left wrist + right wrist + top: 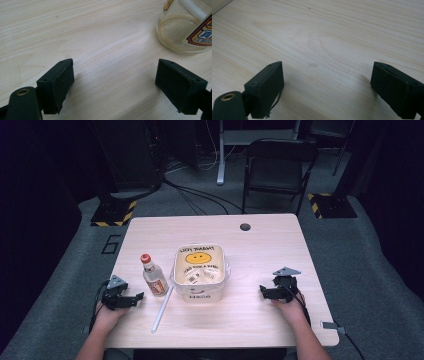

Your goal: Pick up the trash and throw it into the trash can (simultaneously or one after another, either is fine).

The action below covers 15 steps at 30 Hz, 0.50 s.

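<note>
Bottle (154, 276): small clear glass one with a red cap, upright on the table (260, 245), left of centre, just left of the white bin; its base shows at the far right of the left gripper view (183, 35).
Left gripper (137, 296): resting near the table's left side, jaws spread wide with nothing between them, pointed toward the bottle, which stands close by.
Right gripper (262, 292): near the right side, jaws likewise wide apart and empty over bare wood, well apart from everything.
Bin (198, 292): white, smiley label inside, small packets at the bottom, centre of the table.
Straw (163, 309): white, lying flat in front of the bottle, angled toward the near edge.
Step in hand, as I judge it: the left gripper reaching for the bottle.
Doing it well: take the body below the neck, square on, since glass is slick and a tall bottle tips easily.
Edges: bin wall just right of the bottle; straw close to the path.
Open room: broad bare wood on the right and far sides.
</note>
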Available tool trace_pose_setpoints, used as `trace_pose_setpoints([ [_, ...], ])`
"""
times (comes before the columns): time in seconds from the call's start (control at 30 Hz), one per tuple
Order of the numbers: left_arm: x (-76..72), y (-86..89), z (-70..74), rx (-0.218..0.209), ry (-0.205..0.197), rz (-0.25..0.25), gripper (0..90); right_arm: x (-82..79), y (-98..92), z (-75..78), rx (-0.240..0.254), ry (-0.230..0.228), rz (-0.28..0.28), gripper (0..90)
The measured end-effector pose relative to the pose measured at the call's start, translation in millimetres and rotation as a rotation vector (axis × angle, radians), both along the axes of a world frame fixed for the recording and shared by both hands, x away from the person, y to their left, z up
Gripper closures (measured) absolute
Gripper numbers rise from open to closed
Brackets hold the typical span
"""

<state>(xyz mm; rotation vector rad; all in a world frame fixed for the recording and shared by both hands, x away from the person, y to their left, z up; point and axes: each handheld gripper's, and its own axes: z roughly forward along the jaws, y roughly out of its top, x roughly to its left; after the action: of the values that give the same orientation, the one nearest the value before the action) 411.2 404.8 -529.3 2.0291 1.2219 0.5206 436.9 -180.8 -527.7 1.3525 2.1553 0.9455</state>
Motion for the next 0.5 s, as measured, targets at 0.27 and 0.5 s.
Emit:
trace_pose_setpoints([
  [0.27, -0.4, -0.6, -0.2, -0.002, -0.014, 0.010, 19.5, -0.4, -0.6, 0.1, 0.005, -0.002, -0.002, 11.9],
  [0.5, -6.0, -0.5, 4.0, 0.005, 0.013, 0.016, 28.0, -1.1, -1.2, 0.0, 0.000, -0.003, 0.000, 11.9],
])
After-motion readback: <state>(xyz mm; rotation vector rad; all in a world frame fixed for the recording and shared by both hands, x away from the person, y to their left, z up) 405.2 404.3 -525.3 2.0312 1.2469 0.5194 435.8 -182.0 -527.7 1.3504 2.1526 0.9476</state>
